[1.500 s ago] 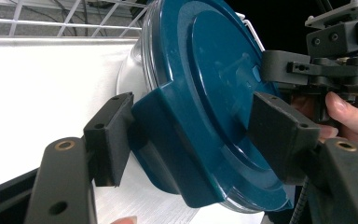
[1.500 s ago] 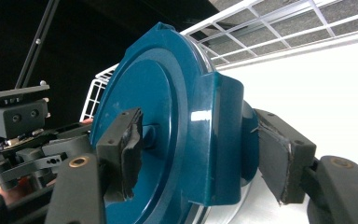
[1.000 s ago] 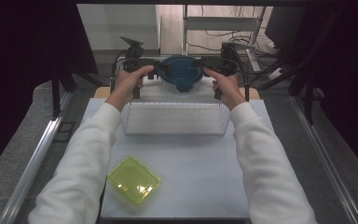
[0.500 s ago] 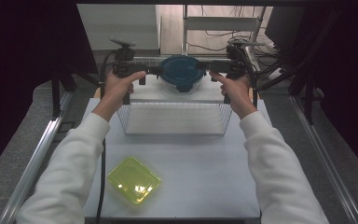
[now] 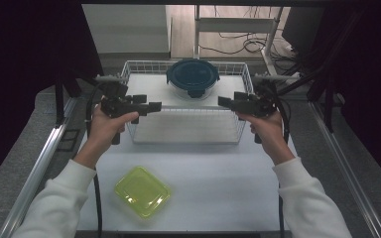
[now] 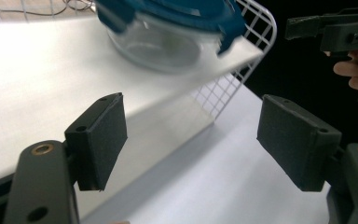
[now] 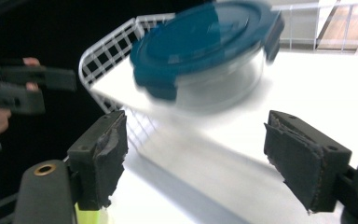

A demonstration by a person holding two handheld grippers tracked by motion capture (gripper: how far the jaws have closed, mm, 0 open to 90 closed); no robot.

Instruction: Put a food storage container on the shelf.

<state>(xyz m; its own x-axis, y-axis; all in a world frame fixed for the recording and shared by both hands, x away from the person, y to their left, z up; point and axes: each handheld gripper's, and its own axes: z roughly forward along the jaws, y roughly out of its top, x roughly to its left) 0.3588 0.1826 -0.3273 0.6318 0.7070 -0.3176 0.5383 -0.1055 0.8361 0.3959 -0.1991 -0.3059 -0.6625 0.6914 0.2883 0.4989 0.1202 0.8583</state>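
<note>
Nothing to read here: no label, brand, number or sign comes through on anything in these views. The blue lid (image 5: 193,75) of the glass container is plain (and blurred in both gripper views), the yellow-green lid (image 5: 143,191) on the bench (image 5: 218,183) carries no print I can make out, and the pads (image 6: 100,140) of the tongs are bare black.

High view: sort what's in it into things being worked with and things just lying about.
In play: round glass container with blue lid, in the wire basket; left hand-held gripper and right hand-held gripper, both open, empty.

Lying about: yellow-green lid, near table edge.
</note>
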